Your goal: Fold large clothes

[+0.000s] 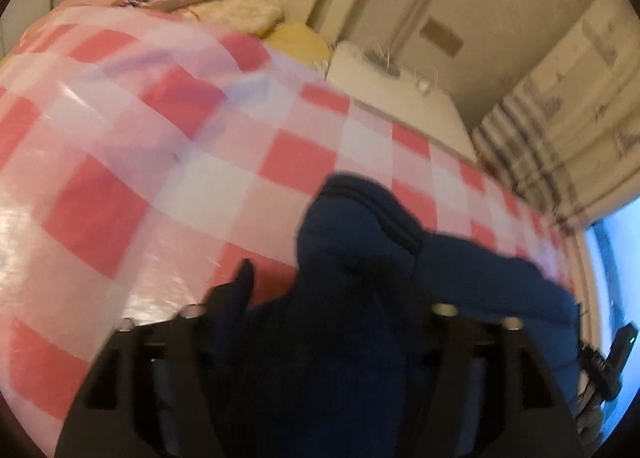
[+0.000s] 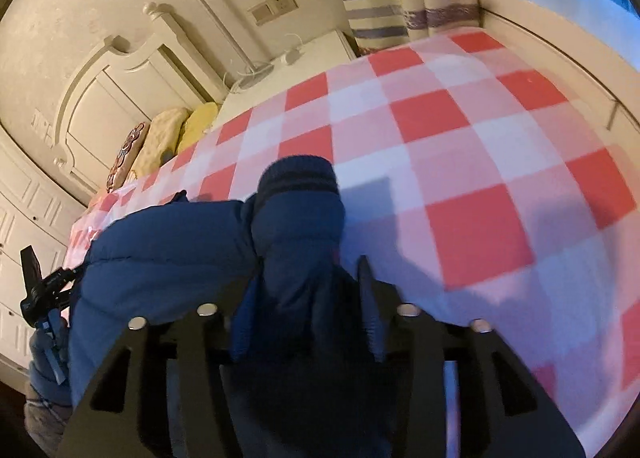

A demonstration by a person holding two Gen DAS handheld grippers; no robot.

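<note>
Navy jacket (image 2: 168, 242) is held bunched in both part-open jaws over the checked bed (image 2: 480, 145), barely folded yet.

Left gripper (image 1: 320, 298): matt black plastic body, two flat angular plates — each with a slot cut-out.
Left gripper screws (image 1: 446, 310): round silver heads, two on each side.
Right gripper (image 2: 304, 294): same black build, same silver screw heads.
Right gripper fingers (image 2: 370, 310): narrow, black, ribbed on the inner face.
Person: a grey fleecy sleeve (image 2: 44, 418) at the lower left edge of the right wrist view.
</note>
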